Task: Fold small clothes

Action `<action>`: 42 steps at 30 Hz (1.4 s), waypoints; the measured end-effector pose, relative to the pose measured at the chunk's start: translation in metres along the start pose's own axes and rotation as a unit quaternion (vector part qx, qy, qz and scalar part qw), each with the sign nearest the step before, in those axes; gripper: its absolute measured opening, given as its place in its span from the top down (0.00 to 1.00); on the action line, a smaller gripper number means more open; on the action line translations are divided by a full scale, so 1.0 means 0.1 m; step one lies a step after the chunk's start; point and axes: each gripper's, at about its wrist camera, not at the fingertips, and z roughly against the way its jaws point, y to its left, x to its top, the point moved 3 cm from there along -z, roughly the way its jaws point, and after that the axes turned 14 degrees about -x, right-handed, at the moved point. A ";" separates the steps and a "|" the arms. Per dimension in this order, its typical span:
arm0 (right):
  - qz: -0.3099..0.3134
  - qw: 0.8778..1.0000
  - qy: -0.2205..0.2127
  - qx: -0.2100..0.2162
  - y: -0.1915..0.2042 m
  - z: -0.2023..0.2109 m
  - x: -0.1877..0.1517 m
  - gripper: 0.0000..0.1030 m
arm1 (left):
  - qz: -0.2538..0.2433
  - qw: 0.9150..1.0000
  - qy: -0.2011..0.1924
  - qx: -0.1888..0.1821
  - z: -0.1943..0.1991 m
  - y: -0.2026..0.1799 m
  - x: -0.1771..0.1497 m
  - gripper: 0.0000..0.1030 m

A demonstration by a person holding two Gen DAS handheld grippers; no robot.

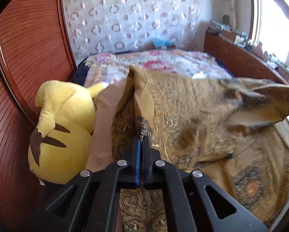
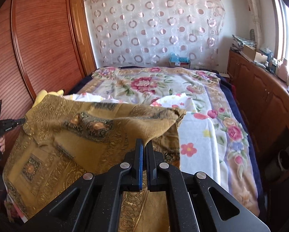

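Observation:
A mustard-gold patterned cloth point(image 2: 82, 135) is held up over the bed between both grippers. My left gripper point(image 1: 142, 138) is shut on one edge of the cloth point(image 1: 183, 116); it also shows at the far left of the right wrist view point(image 2: 23, 120), pinching the cloth's left corner. My right gripper point(image 2: 144, 142) is shut on the cloth's near right edge. The cloth sags between them, with its far edge folded over and blurred in the left wrist view.
A floral blanket point(image 2: 163, 89) covers the bed. A white flowered cloth point(image 2: 198, 131) lies on it. A yellow plush toy point(image 1: 61, 131) lies by the wooden wardrobe point(image 2: 44, 44). A wooden cabinet point(image 2: 260, 96) with clutter runs along the right.

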 end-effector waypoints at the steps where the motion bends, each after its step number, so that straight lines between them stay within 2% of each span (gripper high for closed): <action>1: -0.004 1.000 -0.002 -0.001 -0.04 0.03 -0.01 0.98 | 0.001 1.000 -0.006 -0.003 0.05 -0.01 0.03 0.98; 5: -0.011 1.000 -0.009 0.001 -0.13 0.15 -0.07 0.98 | 0.007 0.999 -0.038 -0.025 0.43 -0.08 0.08 0.98; 9: -0.019 1.000 -0.012 0.010 -0.26 0.35 -0.18 0.98 | 0.009 0.998 -0.051 -0.040 0.73 -0.16 0.00 0.98; 13: -0.013 1.000 -0.004 0.018 -0.31 0.59 -0.44 0.98 | 0.006 0.998 -0.049 -0.045 0.98 -0.29 -0.36 0.98; 17: -0.011 1.000 0.008 0.024 -0.35 0.78 -0.72 0.98 | 0.024 0.998 -0.040 -0.052 1.13 -0.34 -0.80 0.98; 24: -0.027 0.998 0.032 0.040 -0.40 0.80 -1.06 0.98 | 0.066 0.997 -0.003 -0.049 0.97 -0.33 -1.32 0.98; 29: -0.033 0.998 0.037 0.050 -0.33 0.77 -0.97 0.98 | 0.073 0.996 0.018 -0.046 0.82 -0.37 -1.49 0.98; 37: -0.014 0.996 0.000 0.086 0.04 0.89 -0.71 0.98 | 0.081 0.995 0.024 -0.043 0.79 -0.36 -1.58 0.98; 39: -0.022 0.995 -0.018 0.094 0.02 0.97 -0.66 0.98 | 0.085 0.995 0.023 -0.044 0.79 -0.33 -1.60 0.98; 42: -0.040 0.995 -0.036 0.083 -0.13 1.07 -0.70 0.98 | 0.087 0.995 0.022 -0.044 0.81 -0.33 -1.60 0.98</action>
